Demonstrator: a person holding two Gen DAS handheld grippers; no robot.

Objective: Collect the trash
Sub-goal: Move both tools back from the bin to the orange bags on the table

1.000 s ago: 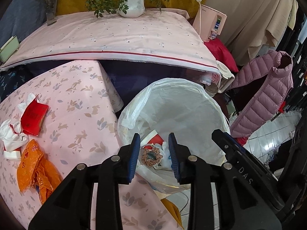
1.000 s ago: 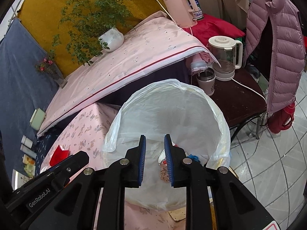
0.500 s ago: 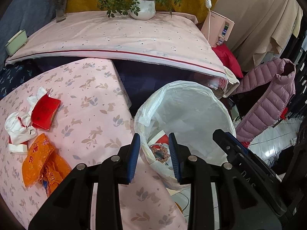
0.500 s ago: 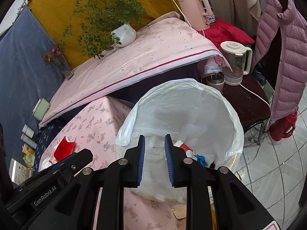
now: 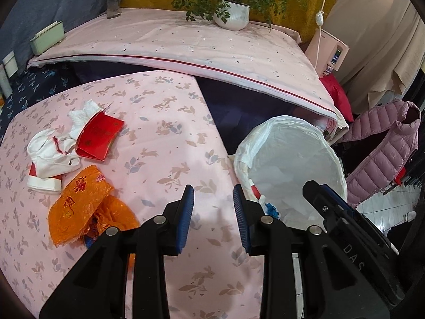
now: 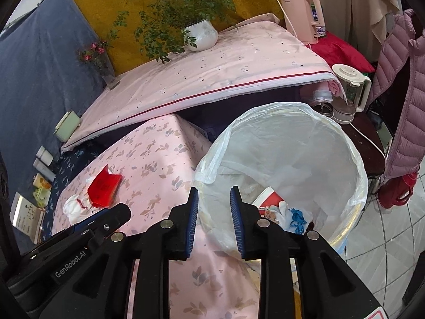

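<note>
A trash bin lined with a white plastic bag (image 5: 292, 156) stands at the right of the pink floral table (image 5: 164, 143); it also shows in the right wrist view (image 6: 292, 148), with scraps lying inside. On the table lie a red packet (image 5: 99, 135), crumpled white tissue (image 5: 53, 148) and an orange wrapper (image 5: 82, 207). My left gripper (image 5: 213, 220) is open and empty above the table's right edge. My right gripper (image 6: 213, 220) is open and empty over the bin's near rim. The red packet (image 6: 105, 186) also shows in the right wrist view.
A higher pink-covered table (image 5: 186, 42) with a potted plant (image 5: 231, 18) stands behind. A pink appliance (image 5: 329, 55), a kettle (image 6: 348, 93) on a dark side table and a mauve puffer jacket (image 5: 382, 143) are at the right. White tiled floor (image 6: 385, 252) lies at lower right.
Both grippers have swung left from over the bin toward the table. The trash on the table has come more into view. Both stay open and empty.
</note>
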